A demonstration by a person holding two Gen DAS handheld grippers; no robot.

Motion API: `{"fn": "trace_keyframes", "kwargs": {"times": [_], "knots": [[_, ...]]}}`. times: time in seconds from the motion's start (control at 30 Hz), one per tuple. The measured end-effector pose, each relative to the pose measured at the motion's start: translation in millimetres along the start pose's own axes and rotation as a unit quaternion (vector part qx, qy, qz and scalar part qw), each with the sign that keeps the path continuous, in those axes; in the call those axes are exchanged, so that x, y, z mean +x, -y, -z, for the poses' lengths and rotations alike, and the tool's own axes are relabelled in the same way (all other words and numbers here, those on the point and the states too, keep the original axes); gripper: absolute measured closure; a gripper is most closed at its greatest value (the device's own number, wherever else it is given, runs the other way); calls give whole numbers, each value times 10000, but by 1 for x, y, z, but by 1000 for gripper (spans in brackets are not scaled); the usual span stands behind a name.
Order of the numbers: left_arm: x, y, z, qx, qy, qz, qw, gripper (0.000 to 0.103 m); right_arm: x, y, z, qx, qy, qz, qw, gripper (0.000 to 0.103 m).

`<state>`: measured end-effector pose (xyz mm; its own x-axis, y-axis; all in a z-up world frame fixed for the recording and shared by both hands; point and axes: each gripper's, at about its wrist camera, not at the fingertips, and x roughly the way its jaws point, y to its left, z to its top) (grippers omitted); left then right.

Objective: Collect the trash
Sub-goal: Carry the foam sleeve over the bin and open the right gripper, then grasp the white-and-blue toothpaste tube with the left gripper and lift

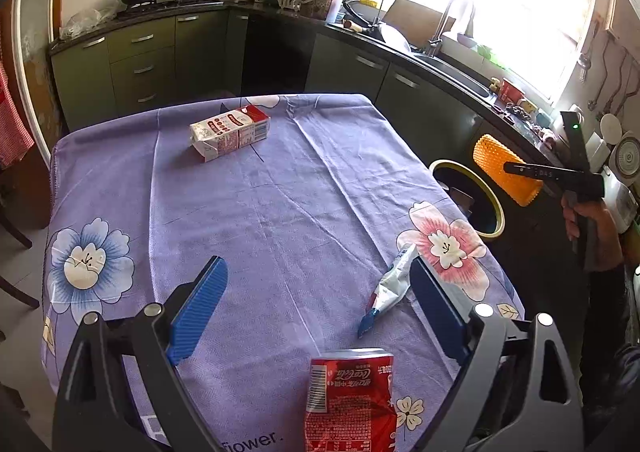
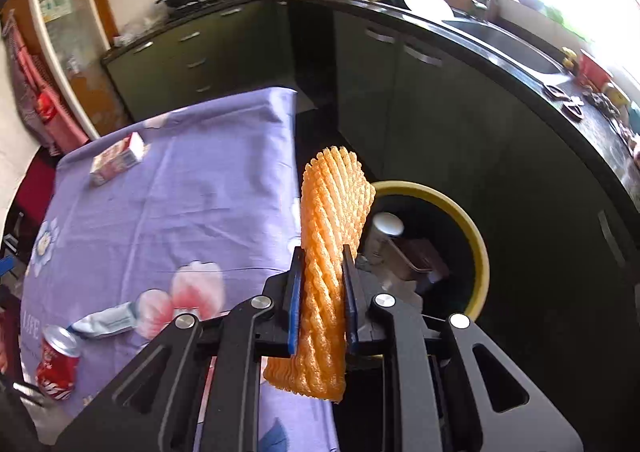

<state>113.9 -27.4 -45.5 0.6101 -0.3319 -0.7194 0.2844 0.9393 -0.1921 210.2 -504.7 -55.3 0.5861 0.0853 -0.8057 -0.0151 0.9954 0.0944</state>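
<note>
Pinching orange foam net (image 2: 328, 252) above bin (image 2: 476, 248), right gripper (image 2: 322, 292); left gripper (image 1: 316, 300) spread over table (image 1: 280, 191).

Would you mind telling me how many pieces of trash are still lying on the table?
3: a milk carton at the far end, a crumpled wrapper by the right edge, and a crushed cola can nearest the left gripper. None looks hidden.

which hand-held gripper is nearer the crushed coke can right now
Left. The left hand-held gripper hangs open just above the crushed coke can. The right hand-held gripper is off the table edge by the bin, clamped on orange foam netting.
</note>
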Motion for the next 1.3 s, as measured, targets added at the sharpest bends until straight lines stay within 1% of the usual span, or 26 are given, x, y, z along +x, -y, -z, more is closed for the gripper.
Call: {"fn": "trace_keyframes", "kwargs": {"times": [0.1,0.17,0.23,0.3,0.33,0.37,0.47,0.57,0.6,0.67,0.77,0.87,0.97,1.03,1.1,1.17,1.2,1.23,1.3], "knots": [[3,7,-2,89,-36,-9,10000,15,37,35,1,319,-225,288,9988,82],[4,10,-2,143,-62,-28,9999,15,59,49,1,420,-324,432,9977,78],[5,13,-4,194,-93,-57,9998,15,77,62,2,506,-350,664,9959,69],[6,15,-5,240,-125,-77,9996,15,90,73,3,626,-361,949,9929,56],[7,16,-5,268,-140,-82,9995,15,92,78,4,671,-348,1086,9912,54],[7,17,-6,294,-152,-85,9994,15,91,80,5,708,-311,1135,9905,52],[10,22,-6,388,-198,-82,9990,15,77,78,11,725,-103,1057,9917,41],[15,26,-8,448,-247,-50,9987,15,59,68,13,664,150,1180,9907,41],[17,28,-8,485,-261,-34,9985,15,51,65,15,679,252,1104,9912,41],[20,33,-8,596,-297,17,9978,15,30,55,24,762,456,805,9928,40],[30,43,-10,935,-487,178,9943,14,3,37,46,791,632,383,9941,39],[47,57,-10,1433,-800,393,9857,14,-14,19,70,759,707,46,9946,38],[70,71,-10,1907,-1180,590,9728,13,-19,2,85,804,683,-248,9941,36],[87,79,-6,2163,-1447,648,9634,13,-19,-5,92,829,633,-379,9938,36],[105,88,-1,2463,-1732,757,9506,13,-19,-12,99,797,569,-444,9942,36],[120,93,4,2660,-1973,771,9404,13,-19,-18,103,775,555,-466,9944,36],[126,95,6,2738,-2092,848,9349,13,-19,-19,104,786,557,-466,9943,36],[131,96,7,2771,-2161,897,9319,13,-19,-20,106,804,564,-477,9940,36],[141,98,9,2829,-2286,837,9277,13,-19,-18,106,873,583,-525,9931,36]]}}
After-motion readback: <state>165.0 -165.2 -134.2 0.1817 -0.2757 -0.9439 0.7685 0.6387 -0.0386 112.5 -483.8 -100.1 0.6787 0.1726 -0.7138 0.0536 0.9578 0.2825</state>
